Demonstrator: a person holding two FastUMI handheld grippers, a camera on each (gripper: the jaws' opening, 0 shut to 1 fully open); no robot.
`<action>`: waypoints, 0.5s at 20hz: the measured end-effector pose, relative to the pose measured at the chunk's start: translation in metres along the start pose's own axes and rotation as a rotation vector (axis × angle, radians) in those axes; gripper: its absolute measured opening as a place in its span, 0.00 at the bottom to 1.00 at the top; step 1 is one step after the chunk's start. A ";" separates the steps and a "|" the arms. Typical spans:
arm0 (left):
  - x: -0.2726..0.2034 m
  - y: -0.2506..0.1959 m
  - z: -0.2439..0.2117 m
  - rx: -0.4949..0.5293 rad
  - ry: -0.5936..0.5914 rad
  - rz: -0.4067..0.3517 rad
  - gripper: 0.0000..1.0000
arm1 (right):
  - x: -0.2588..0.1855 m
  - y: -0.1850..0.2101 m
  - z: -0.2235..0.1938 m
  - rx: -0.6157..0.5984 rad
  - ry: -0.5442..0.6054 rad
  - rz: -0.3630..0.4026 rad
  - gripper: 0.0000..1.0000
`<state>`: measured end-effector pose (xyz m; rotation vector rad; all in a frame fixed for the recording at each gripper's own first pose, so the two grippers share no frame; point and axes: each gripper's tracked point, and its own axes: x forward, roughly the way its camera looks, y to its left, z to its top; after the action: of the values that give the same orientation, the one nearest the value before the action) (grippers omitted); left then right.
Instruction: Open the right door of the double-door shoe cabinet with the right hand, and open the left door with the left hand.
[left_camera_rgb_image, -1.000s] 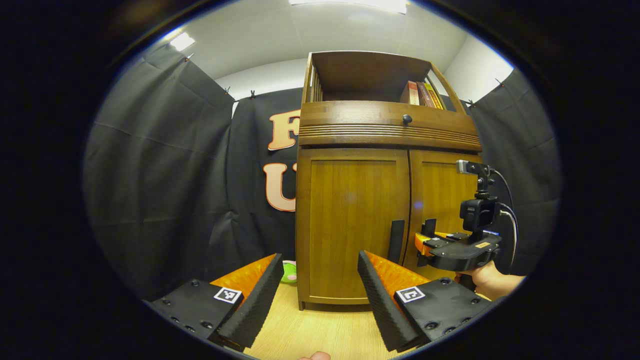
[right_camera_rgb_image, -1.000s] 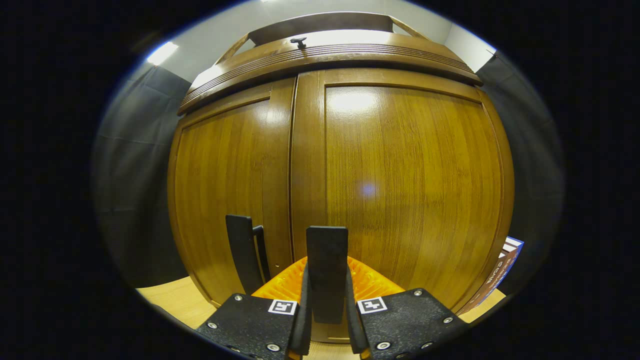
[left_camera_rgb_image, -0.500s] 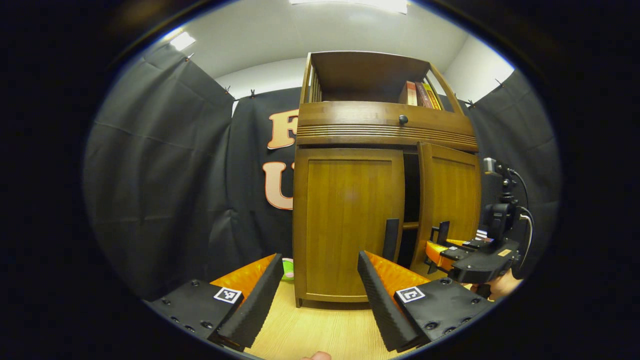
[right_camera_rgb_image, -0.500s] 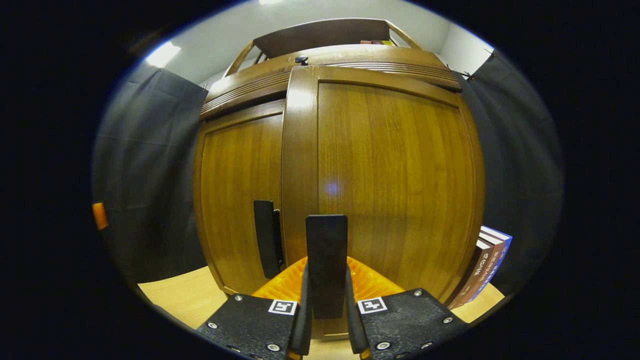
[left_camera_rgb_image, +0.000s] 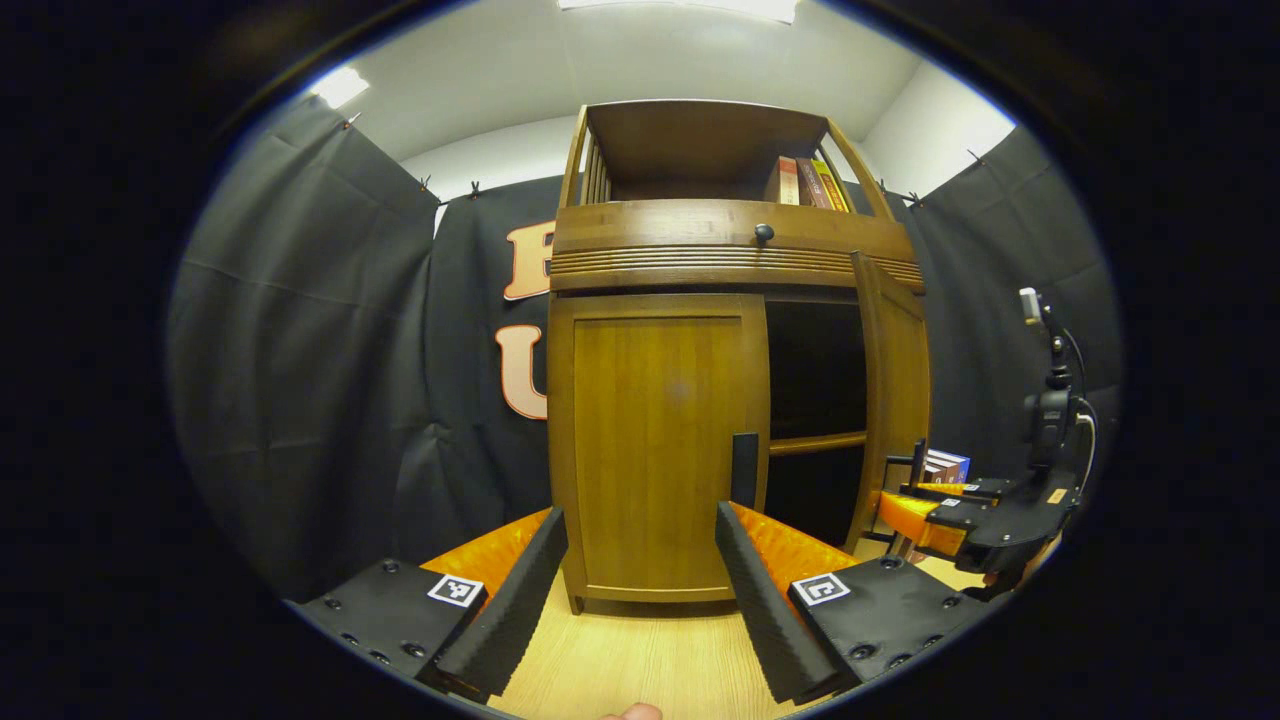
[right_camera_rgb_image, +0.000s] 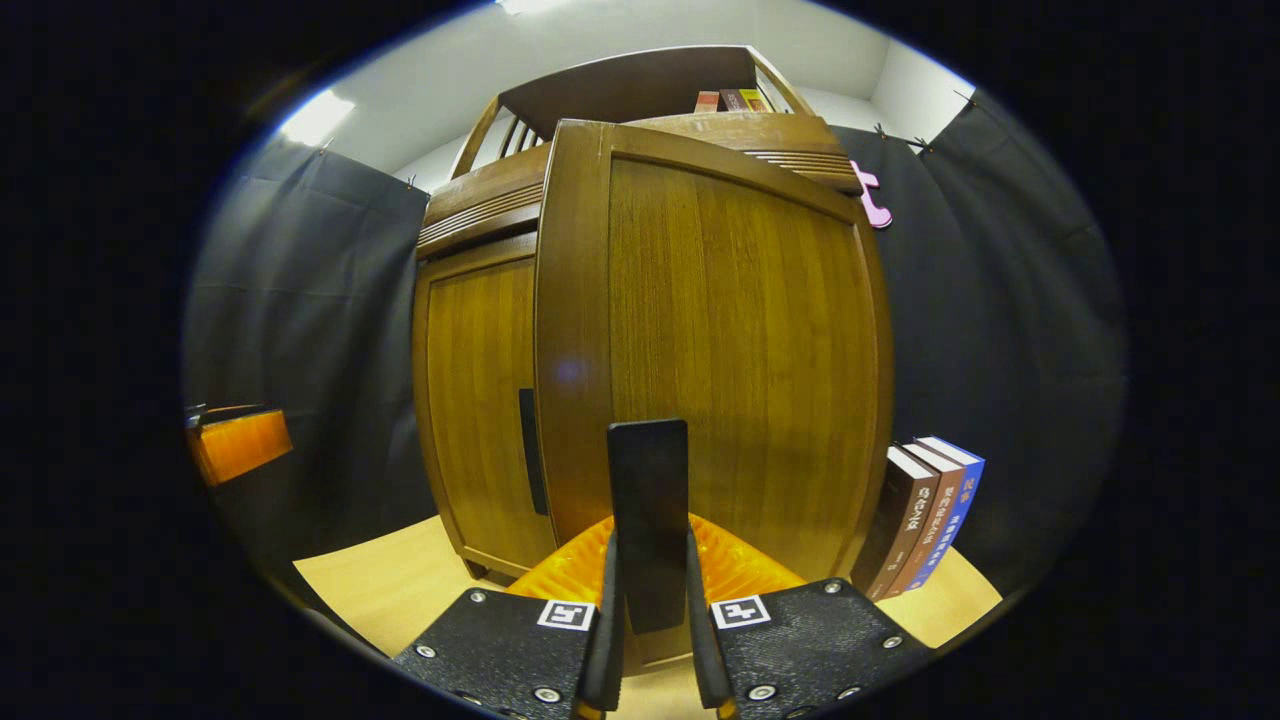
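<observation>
The wooden shoe cabinet (left_camera_rgb_image: 700, 260) stands ahead of me on the floor. Its left door (left_camera_rgb_image: 660, 440) is closed, with a dark upright handle (left_camera_rgb_image: 744, 470) at its inner edge. My left gripper (left_camera_rgb_image: 640, 520) is open, a short way in front of that door and touching nothing. The right door (left_camera_rgb_image: 895, 400) stands swung out, baring a dark inside with a shelf (left_camera_rgb_image: 815, 442). In the right gripper view my right gripper (right_camera_rgb_image: 648, 560) is shut on the right door's handle (right_camera_rgb_image: 648, 490), with the right door (right_camera_rgb_image: 740, 340) close in front. The left door (right_camera_rgb_image: 475, 400) lies behind it.
Several books (right_camera_rgb_image: 930, 510) stand on the floor against the cabinet's right side. More books (left_camera_rgb_image: 810, 185) sit in the open top shelf above a drawer knob (left_camera_rgb_image: 764, 233). Black cloth walls close in on both sides. Light wooden floor (left_camera_rgb_image: 640, 660) lies in front.
The right door was closed a second ago and has swung wide open, pulled by my right gripper, which moved right and back. My left gripper stayed open and shifted slightly.
</observation>
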<state>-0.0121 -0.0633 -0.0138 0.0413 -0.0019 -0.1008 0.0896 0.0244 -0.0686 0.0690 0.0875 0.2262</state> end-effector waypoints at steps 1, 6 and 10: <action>0.002 -0.004 -0.001 -0.005 0.004 -0.009 0.95 | -0.009 -0.006 0.000 -0.006 0.004 -0.005 0.29; 0.010 -0.029 -0.009 -0.012 0.022 -0.070 0.95 | -0.039 -0.032 0.000 -0.058 0.026 -0.048 0.28; 0.014 -0.045 -0.012 -0.024 0.023 -0.105 0.94 | -0.057 -0.055 -0.002 -0.159 0.034 -0.109 0.28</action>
<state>-0.0024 -0.1092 -0.0279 0.0187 0.0248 -0.2051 0.0458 -0.0418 -0.0702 -0.0978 0.1065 0.1253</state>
